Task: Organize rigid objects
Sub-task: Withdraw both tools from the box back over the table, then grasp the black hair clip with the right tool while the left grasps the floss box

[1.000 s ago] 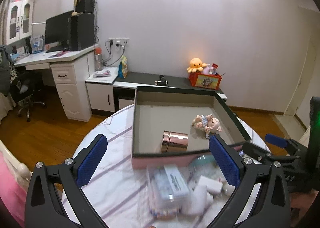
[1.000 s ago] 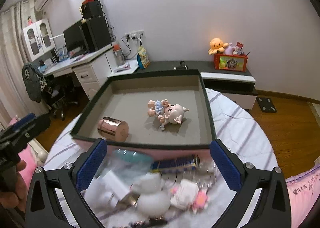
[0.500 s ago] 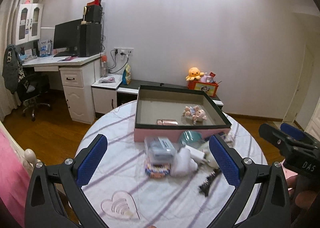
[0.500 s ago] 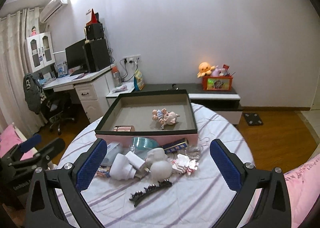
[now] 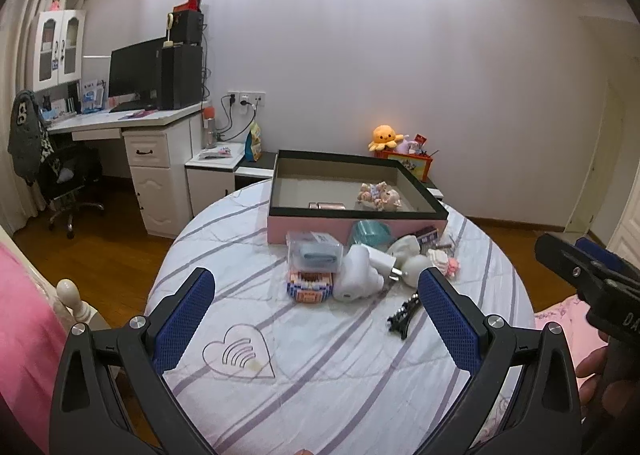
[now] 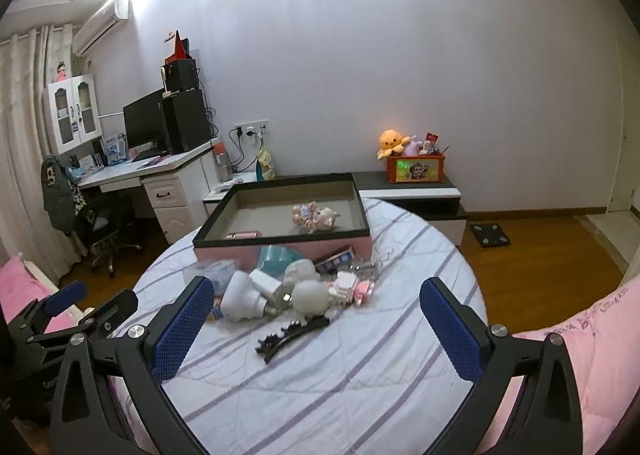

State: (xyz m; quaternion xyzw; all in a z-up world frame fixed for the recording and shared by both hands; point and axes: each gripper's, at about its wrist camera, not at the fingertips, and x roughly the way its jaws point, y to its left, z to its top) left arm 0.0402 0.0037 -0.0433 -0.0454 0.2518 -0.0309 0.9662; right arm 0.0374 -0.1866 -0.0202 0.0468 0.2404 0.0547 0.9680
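Both grippers hover over the round desk, jaws released and empty.

The left gripper [image 5: 316, 309] and right gripper [image 6: 316, 311] hang above the near half of the desk [image 6: 360, 355], which carries a striped cloth. The tray [image 6: 280, 243], pink-walled with a dark rim, sits at the far edge. Inside it lie a doll [image 6: 316, 217] toward the right and a metallic can [image 6: 244, 234] on its side near the front wall. A pile of loose things lies just in front of the tray: a clear box [image 5: 314, 251], a teal bowl [image 5: 370, 233] touching the tray wall, a white charger [image 6: 266, 285], a white ball [image 6: 310, 297] and a pink-and-white toy [image 6: 352, 287]. A black hair clip [image 6: 290, 335] lies apart, nearest the grippers. A heart outline [image 5: 238, 353] marks the cloth at near left.
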